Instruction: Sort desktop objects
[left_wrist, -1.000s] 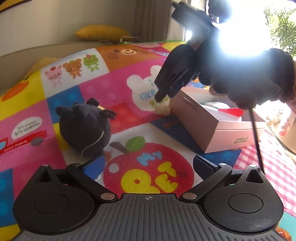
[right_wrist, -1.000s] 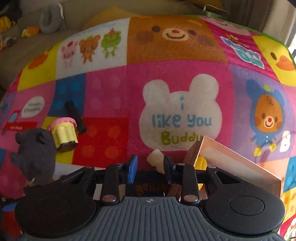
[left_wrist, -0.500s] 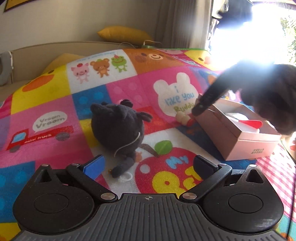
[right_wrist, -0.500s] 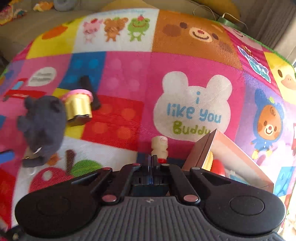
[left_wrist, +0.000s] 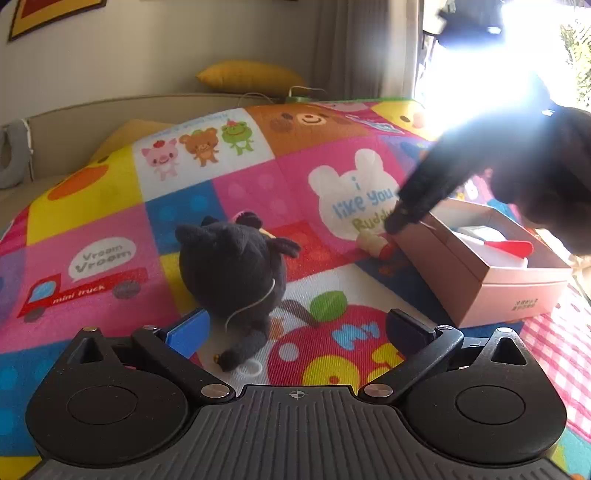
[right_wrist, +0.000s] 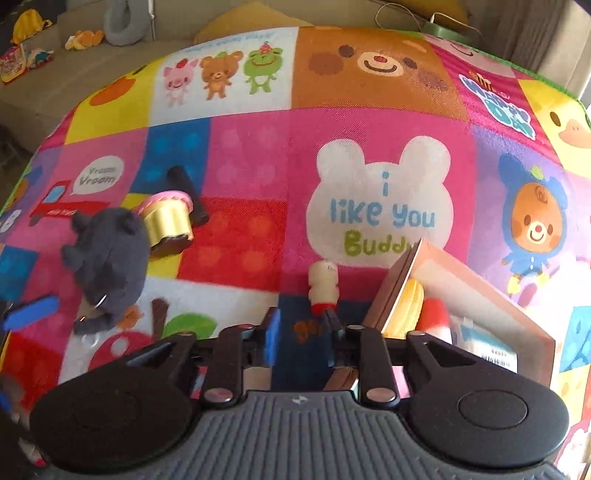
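Observation:
A small cream figurine (right_wrist: 324, 284) with a red base lies on the mat against the corner of the open pink box (right_wrist: 487, 291). My right gripper (right_wrist: 301, 332) sits just behind it. Its jaws are opening, with only mat between them and the red base at the right fingertip (right_wrist: 332, 321). The left wrist view shows that gripper (left_wrist: 402, 221) as a dark shape tipped down at the figurine (left_wrist: 373, 243) beside the box (left_wrist: 480, 280). My left gripper (left_wrist: 295, 328) is open and holds nothing, close behind a black plush toy (left_wrist: 232, 269).
A yellow-and-pink toy cupcake (right_wrist: 168, 221) and a black cylinder (right_wrist: 188, 199) lie beside the plush (right_wrist: 107, 258). The box holds yellow, red and white items. A colourful play mat (right_wrist: 251, 166) covers the surface, with a beige sofa behind. Window glare washes out the left view's upper right.
The right jaws closed fully without catching the figurine, then parted again. The figurine stays on the mat. The left view swung, bringing the plush from the left toward the centre.

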